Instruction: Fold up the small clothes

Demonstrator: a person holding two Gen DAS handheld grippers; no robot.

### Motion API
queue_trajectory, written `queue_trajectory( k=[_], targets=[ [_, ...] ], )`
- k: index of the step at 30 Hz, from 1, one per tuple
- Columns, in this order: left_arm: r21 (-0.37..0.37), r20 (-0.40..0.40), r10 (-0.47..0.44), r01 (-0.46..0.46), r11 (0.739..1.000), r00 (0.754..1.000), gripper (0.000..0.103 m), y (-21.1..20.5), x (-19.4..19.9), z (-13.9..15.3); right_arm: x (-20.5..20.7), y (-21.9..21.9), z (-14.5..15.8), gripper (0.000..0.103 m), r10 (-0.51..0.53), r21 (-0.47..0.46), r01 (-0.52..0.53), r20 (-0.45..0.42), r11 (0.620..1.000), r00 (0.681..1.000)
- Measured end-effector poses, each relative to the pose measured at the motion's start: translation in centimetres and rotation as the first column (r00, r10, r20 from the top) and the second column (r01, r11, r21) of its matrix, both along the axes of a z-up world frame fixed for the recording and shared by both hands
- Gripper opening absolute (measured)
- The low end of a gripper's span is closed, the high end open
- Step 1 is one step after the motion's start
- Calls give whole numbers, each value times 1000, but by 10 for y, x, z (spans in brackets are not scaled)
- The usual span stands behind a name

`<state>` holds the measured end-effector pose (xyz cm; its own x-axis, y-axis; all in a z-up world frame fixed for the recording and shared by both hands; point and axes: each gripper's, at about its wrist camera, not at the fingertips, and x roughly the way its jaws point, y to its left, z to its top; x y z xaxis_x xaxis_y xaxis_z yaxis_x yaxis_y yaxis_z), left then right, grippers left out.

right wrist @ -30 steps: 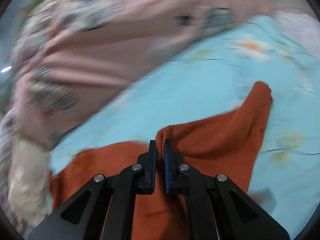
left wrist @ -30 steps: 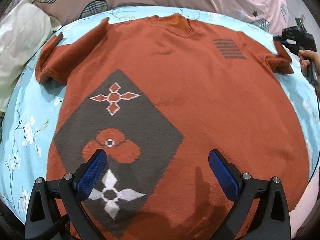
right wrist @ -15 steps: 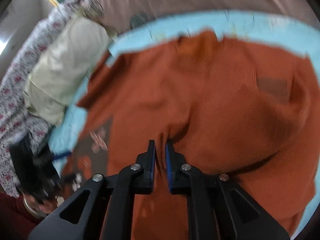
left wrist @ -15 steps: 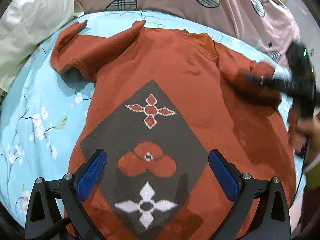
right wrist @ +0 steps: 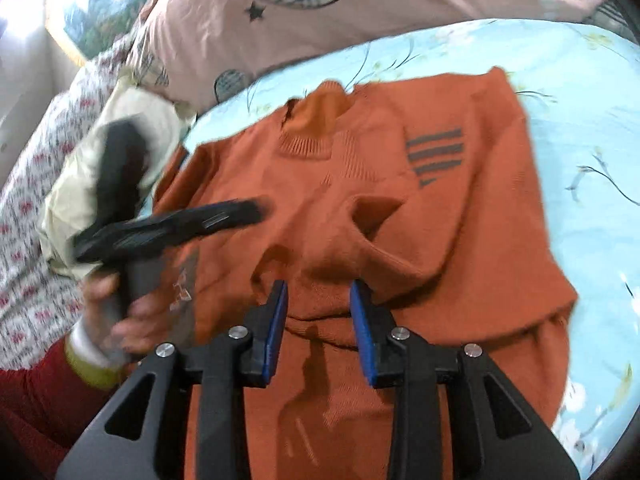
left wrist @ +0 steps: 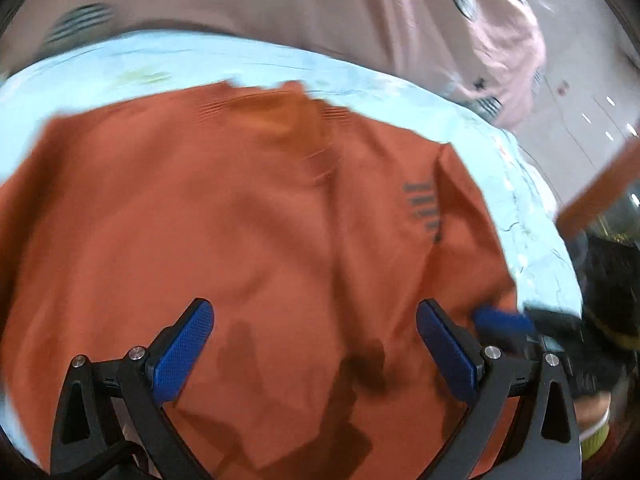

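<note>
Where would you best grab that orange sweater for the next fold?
Probably at the bottom hem of the orange sweater, coming in low from the near side. Its right sleeve already lies folded across the chest, so the loose near edge is the easiest to pinch. The right gripper, whose jaws have just been opening, has let the fabric go.

An orange sweater [right wrist: 400, 216] of matt ribbed knit, its collar [right wrist: 320, 120] coarser-ribbed, lies on smooth pale-blue floral cotton bedsheet [right wrist: 580, 120]; a soft pink quilt [right wrist: 360, 12] of matt printed cloth bunches at the bed's far edge; the right gripper [right wrist: 319, 304] shows matt black plastic arms, silver metal screws and blue pads [right wrist: 276, 328] of dimpled rubber; the left gripper [left wrist: 314, 344] looks alike.
</note>
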<state>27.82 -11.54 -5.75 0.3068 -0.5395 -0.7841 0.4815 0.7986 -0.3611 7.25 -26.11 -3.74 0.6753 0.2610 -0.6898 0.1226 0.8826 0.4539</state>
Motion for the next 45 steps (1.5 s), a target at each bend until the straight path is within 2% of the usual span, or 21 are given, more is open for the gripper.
queue_trajectory(
  k=[2,6,7,8,9,10,14,18,21,24,25,29,30,31,33,34,35,37,39,42,45],
  targets=[
    [13,-42,-68,68,998,997,92,-31,29,-10,-10,0,5,43,-26,8,26,25,1000,999],
    [65,-71,-127,131,989,989,79,-72,56,-33,-24,-5,10,46,-71,21,70,49,997,996],
    [84,-34,-126,128,988,991,58,-76,55,-33,-26,-6,12,46,-78,16,77,51,997,996],
    [88,-7,-127,127,988,992,13,-78,54,-32,-28,-9,13,46,-88,10,88,54,996,995],
    [66,-19,-125,126,990,992,6,-75,53,-30,-31,-11,15,46,-101,5,101,59,995,993],
    [37,-13,-109,109,993,994,6,-68,50,-25,-34,-14,16,45,-114,4,114,62,993,992],
    [-46,137,39,-33,998,990,6,-5,15,13,-44,-28,14,46,-166,6,166,64,986,984],
    [-143,129,218,-199,970,967,6,88,-12,22,-48,-34,8,46,-196,17,196,43,981,980],
    [-159,60,256,-244,957,965,20,127,-18,6,-47,-34,6,46,-204,15,204,31,979,978],
    [-155,-2,268,-265,952,963,37,140,-11,-11,-47,-32,7,46,-205,10,205,31,979,978],
    [-149,-13,265,-264,953,964,45,138,-7,-15,-46,-31,9,46,-206,7,206,33,978,978],
    [-147,-37,236,-238,960,971,64,133,11,-25,-48,-33,12,46,-222,6,222,37,975,974],
    [-151,-31,227,-229,962,973,64,128,13,-25,-48,-35,13,46,-232,6,232,37,973,972],
    [-144,-11,223,-222,964,975,61,119,18,-26,-48,-35,13,46,-239,6,239,38,971,970],
    [-112,31,210,-205,972,977,24,111,19,-23,-49,-39,16,46,-256,6,256,42,967,966],
    [-103,30,197,-193,976,980,0,108,18,-20,-50,-42,17,46,-268,3,268,47,963,962],
    [-108,33,200,-196,975,979,0,111,14,-14,-52,-45,17,46,-277,-1,278,52,961,959],
    [-115,132,271,-257,959,953,0,126,-3,5,-52,-53,17,46,-302,-8,303,50,953,952],
    [-104,175,337,-322,941,925,0,147,-13,10,-47,-61,14,46,-324,-26,325,31,945,946],
    [-96,109,396,-387,917,912,0,176,-9,-3,-38,-72,14,46,-342,-33,342,21,939,940],
    [-181,27,353,-343,922,935,1,185,-12,-5,-35,-72,20,46,-342,-25,343,49,939,938]
  ],
)
